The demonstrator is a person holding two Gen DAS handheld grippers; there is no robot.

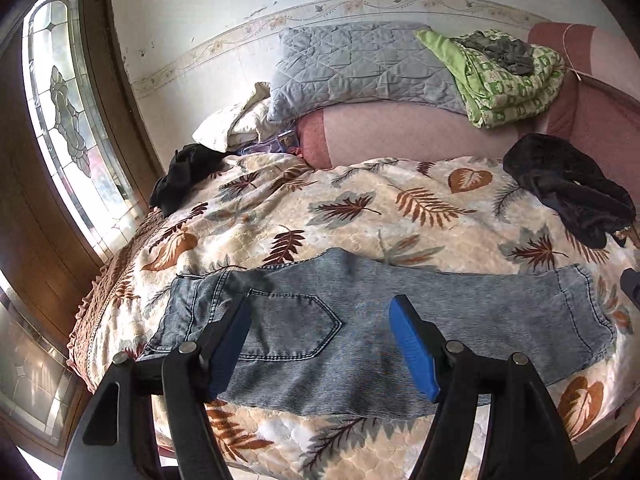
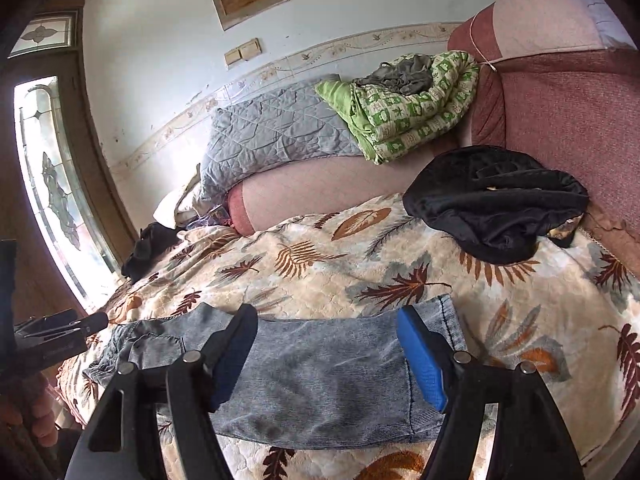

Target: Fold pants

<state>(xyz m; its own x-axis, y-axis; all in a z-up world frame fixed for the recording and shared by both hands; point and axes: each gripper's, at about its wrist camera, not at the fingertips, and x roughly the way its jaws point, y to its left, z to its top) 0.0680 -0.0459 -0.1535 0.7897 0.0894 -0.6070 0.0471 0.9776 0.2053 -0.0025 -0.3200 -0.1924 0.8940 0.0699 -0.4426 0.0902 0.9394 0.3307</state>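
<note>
Light blue denim pants (image 1: pixel 360 328) lie flat across the leaf-print bedspread (image 1: pixel 360 208), folded lengthwise, waist and back pocket at left, leg hems at right. My left gripper (image 1: pixel 320 344) is open above the pocket area, holding nothing. In the right wrist view the pants (image 2: pixel 320 376) show their hem end, and my right gripper (image 2: pixel 326 354) is open above it, holding nothing. The left gripper shows at the left edge of the right wrist view (image 2: pixel 60 336).
A black garment (image 1: pixel 572 196) lies at the right of the bed, also in the right wrist view (image 2: pixel 496 204). Another dark garment (image 1: pixel 184 176) lies at far left. A grey pillow (image 1: pixel 360 68) and green quilt (image 1: pixel 504 76) are at the back. A stained-glass window (image 1: pixel 68 120) is at left.
</note>
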